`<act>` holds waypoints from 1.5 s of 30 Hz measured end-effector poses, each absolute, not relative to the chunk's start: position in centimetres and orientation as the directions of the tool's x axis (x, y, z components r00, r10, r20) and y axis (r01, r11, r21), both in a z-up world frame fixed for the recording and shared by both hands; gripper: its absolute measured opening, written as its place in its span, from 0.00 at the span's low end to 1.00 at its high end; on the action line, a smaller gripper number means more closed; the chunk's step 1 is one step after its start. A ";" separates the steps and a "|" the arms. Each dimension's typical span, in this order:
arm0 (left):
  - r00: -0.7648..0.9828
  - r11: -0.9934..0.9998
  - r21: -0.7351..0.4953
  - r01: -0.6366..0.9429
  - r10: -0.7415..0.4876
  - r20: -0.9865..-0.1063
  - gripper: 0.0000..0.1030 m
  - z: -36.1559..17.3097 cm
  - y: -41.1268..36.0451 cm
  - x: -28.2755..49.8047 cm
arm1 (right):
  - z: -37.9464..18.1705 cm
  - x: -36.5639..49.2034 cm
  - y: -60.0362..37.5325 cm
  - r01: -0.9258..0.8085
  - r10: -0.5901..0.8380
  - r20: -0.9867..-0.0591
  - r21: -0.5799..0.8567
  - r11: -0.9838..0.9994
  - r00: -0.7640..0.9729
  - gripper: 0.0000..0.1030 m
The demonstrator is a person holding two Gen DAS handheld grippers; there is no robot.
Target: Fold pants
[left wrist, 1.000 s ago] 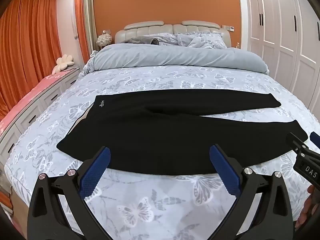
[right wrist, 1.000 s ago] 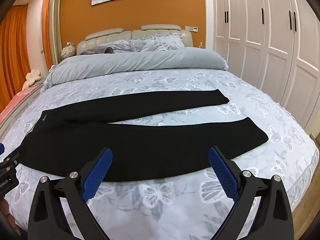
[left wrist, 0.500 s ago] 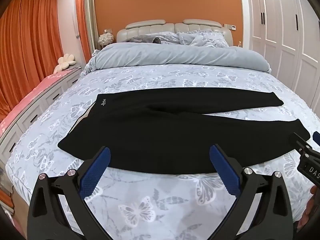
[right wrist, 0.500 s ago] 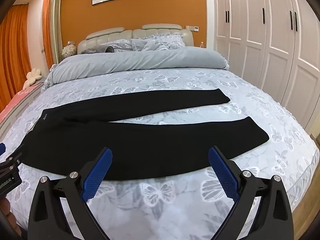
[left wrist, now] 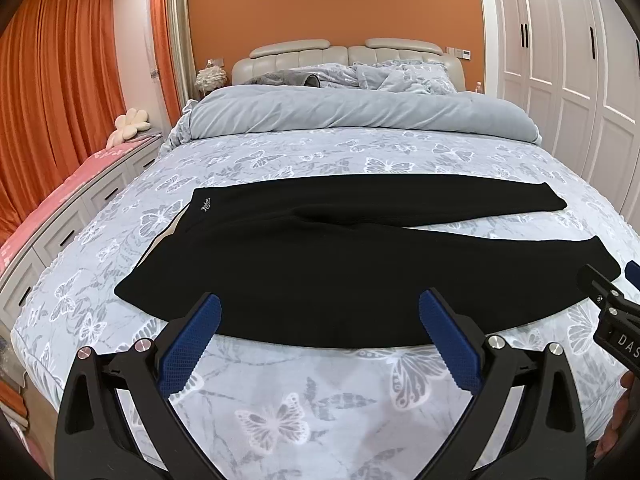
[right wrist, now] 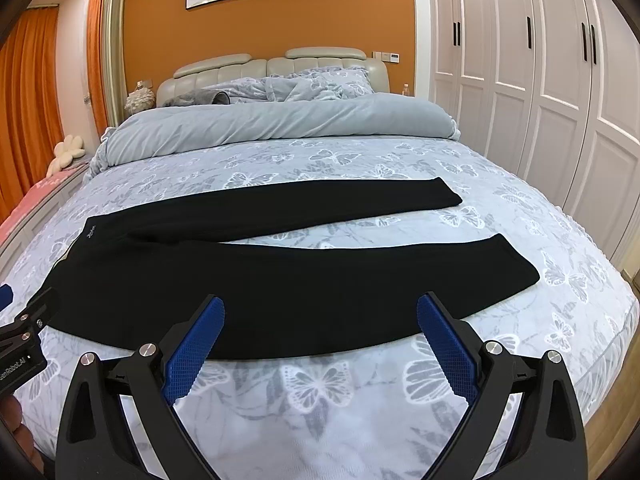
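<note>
The left gripper with blue textured pads (left wrist: 319,340) is held low over the near edge of the bed, its jaws spread wide and empty. The right gripper of the same kind (right wrist: 320,338) is level beside it, also released. Just beyond both fingertips, not touching them, the black knit pants (right wrist: 280,276) lie flat across the grey bedsheet printed with white butterflies (right wrist: 320,392), waistband to the left, both legs pointing right. Further away lies a folded pale grey duvet (right wrist: 280,124).
</note>
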State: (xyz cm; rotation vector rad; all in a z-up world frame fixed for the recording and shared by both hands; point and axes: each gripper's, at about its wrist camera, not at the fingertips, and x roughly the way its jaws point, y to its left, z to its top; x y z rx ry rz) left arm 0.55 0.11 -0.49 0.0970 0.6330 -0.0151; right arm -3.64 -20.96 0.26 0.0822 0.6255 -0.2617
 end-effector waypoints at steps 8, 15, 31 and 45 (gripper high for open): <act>0.807 0.995 0.085 0.046 0.013 -0.590 0.95 -0.5 0.3 0.3 | 0.3 -3.6 -21.0 0.267 -0.218 -0.588 -0.004 0.964 0.779 0.93; 0.807 0.995 0.087 0.046 0.015 -0.590 0.95 -0.5 0.2 0.4 | 0.2 -3.7 -21.0 0.266 -0.218 -0.588 -0.004 0.964 0.779 0.93; 0.807 0.995 0.087 0.049 0.012 -0.591 0.95 -0.6 0.0 0.5 | 0.2 -3.7 -21.1 0.266 -0.218 -0.589 -0.005 0.964 0.778 0.93; 0.807 0.995 0.088 0.048 0.013 -0.591 0.95 -0.6 0.0 0.4 | 0.1 -3.7 -21.0 0.266 -0.219 -0.589 -0.007 0.964 0.778 0.93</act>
